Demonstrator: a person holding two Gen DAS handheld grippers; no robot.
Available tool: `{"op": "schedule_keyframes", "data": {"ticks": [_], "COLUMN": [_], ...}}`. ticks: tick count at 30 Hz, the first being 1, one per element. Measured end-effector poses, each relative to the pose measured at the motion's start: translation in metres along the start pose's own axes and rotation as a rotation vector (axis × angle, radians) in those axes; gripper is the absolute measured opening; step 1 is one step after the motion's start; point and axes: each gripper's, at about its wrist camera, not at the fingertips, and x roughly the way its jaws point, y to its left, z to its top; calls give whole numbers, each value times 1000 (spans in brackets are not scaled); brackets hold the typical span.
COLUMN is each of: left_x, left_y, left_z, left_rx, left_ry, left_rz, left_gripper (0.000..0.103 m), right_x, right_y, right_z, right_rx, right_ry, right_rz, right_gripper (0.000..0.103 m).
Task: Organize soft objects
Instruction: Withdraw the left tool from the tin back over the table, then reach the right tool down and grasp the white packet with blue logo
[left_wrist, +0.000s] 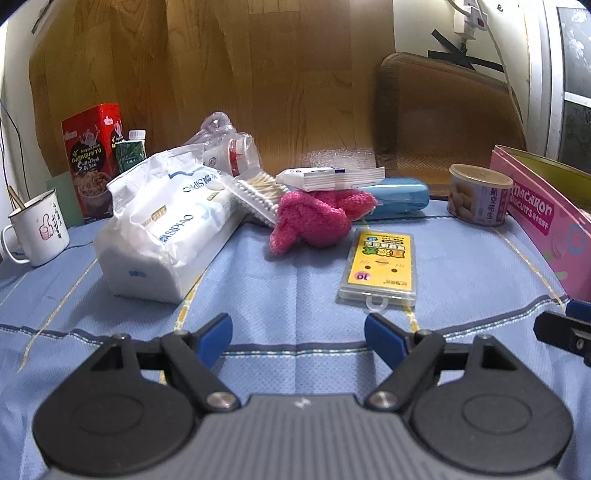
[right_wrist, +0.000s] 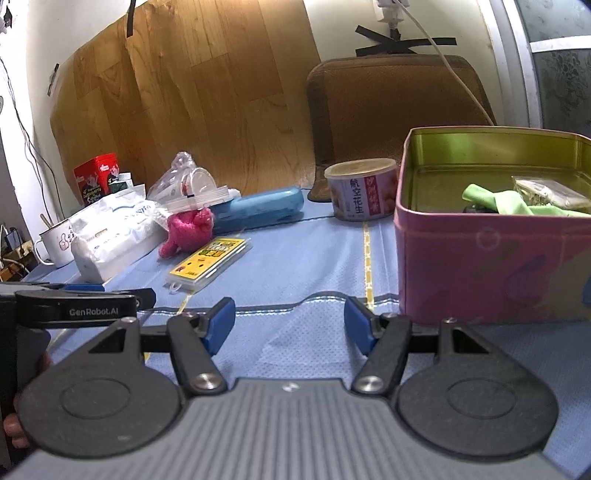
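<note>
Centrally, one pink cloth (left_wrist: 317, 218) is seen on the blue tablecloth (left_wrist: 295, 291), beside one tissue pack (left_wrist: 166, 229); one pink tin (right_wrist: 491, 266) stands rightward. Both the left gripper (left_wrist: 298, 332) and the right gripper (right_wrist: 290, 325) are spread, empty, before a wood-panelled wall (left_wrist: 240, 74).

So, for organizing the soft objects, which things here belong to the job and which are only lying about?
Belongs to the job:
pink fluffy cloth
white tissue pack
pink biscuit tin
green cloth in the tin

Only lying about:
yellow card case
peanut can
blue case
enamel mug
cotton swabs
</note>
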Motion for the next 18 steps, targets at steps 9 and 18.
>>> {"op": "schedule_keyframes", "data": {"ticks": [9,18], "left_x": [-1,-4], "left_y": [3,13], "left_z": [0,0], "left_rx": [-21,-95], "left_ry": [-2,-25], "left_rz": [-13,11], "left_gripper": [82,82], "right_x": [2,23], "right_y": [2,12], "right_z": [1,50], "right_rx": [-16,-32], "right_ry": [8,-39], "right_rz": [-15,59], "right_gripper": [68,67]}}
